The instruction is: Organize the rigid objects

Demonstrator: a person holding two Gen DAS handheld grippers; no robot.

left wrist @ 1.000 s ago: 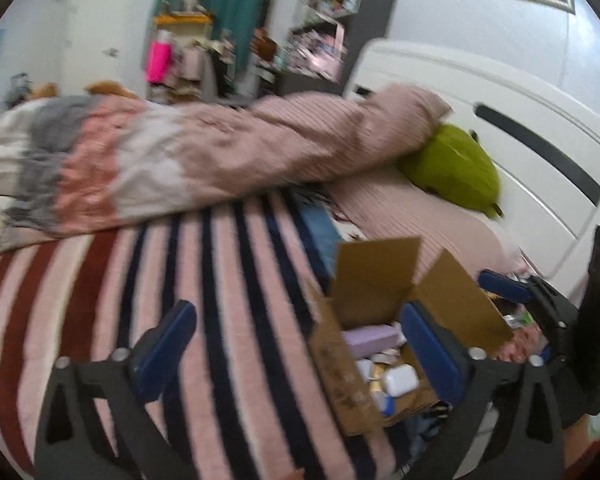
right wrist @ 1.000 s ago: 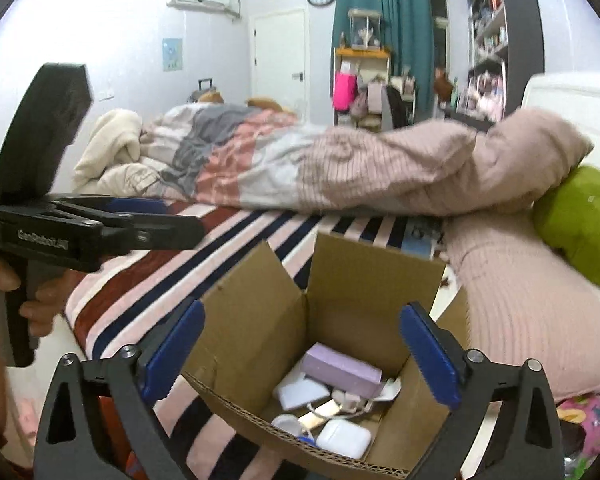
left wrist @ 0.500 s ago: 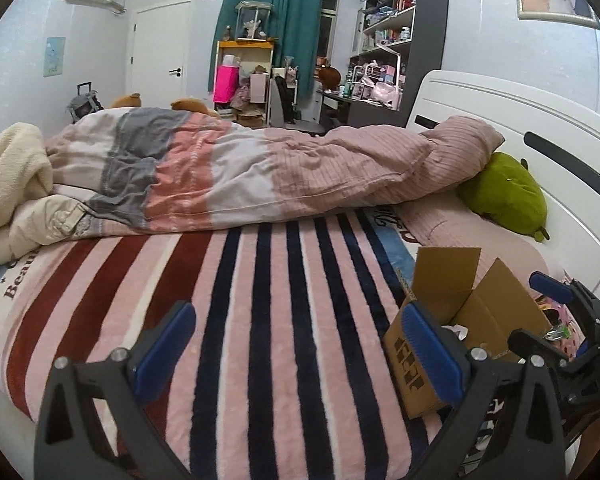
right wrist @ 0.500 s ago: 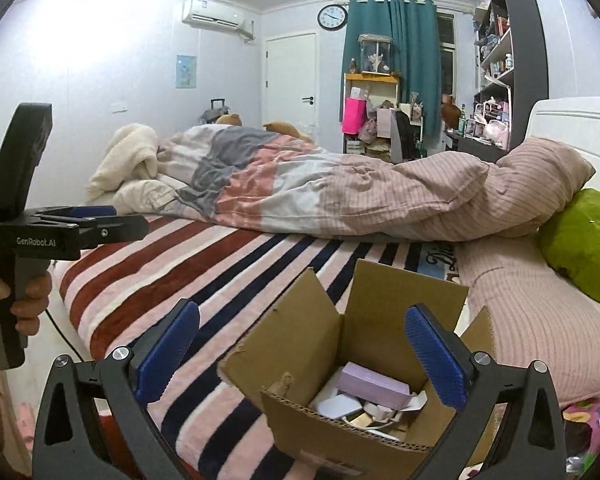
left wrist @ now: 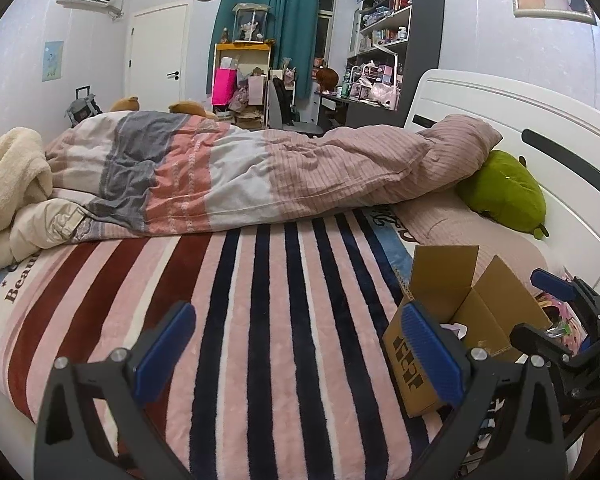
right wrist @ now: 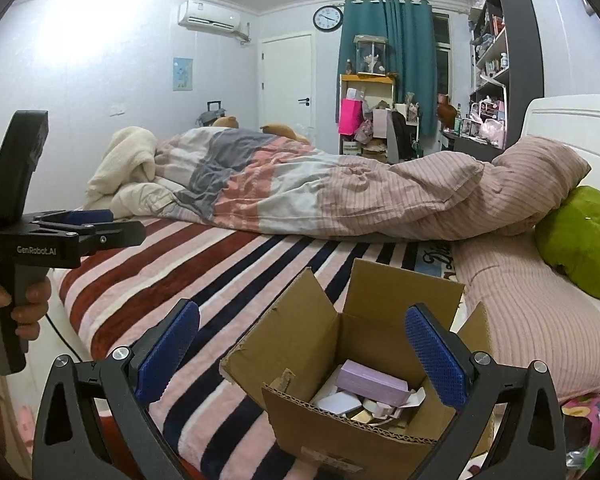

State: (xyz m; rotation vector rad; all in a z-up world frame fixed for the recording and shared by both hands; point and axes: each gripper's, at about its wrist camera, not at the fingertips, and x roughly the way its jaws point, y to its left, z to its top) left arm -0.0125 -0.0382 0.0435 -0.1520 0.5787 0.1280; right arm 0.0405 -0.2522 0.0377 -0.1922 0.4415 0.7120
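Note:
An open cardboard box (right wrist: 300, 320) sits on the striped blanket near the pillow end of the bed. Inside it lie a lilac box (right wrist: 370, 380) and several small white and tan items (right wrist: 338, 402). My right gripper (right wrist: 302, 356) hovers open just above and in front of the box, holding nothing. My left gripper (left wrist: 296, 350) is open and empty over the blanket, with the box (left wrist: 440, 276) to its right. A hand (right wrist: 28, 304) holds the left gripper (right wrist: 128, 226) at the far left of the right wrist view. The right gripper (left wrist: 540, 308) shows beyond the box in the left wrist view.
A bunched pink, grey and white duvet (left wrist: 240, 176) lies across the far side of the bed. A green plush (left wrist: 504, 192) leans on the white headboard (left wrist: 540, 120), above a pink pillow (right wrist: 532, 320). The striped blanket (left wrist: 260, 300) spreads left of the box.
Both grippers have drawn back from the box and tilted up, so the views now look level across the bed. Both stay open and empty.

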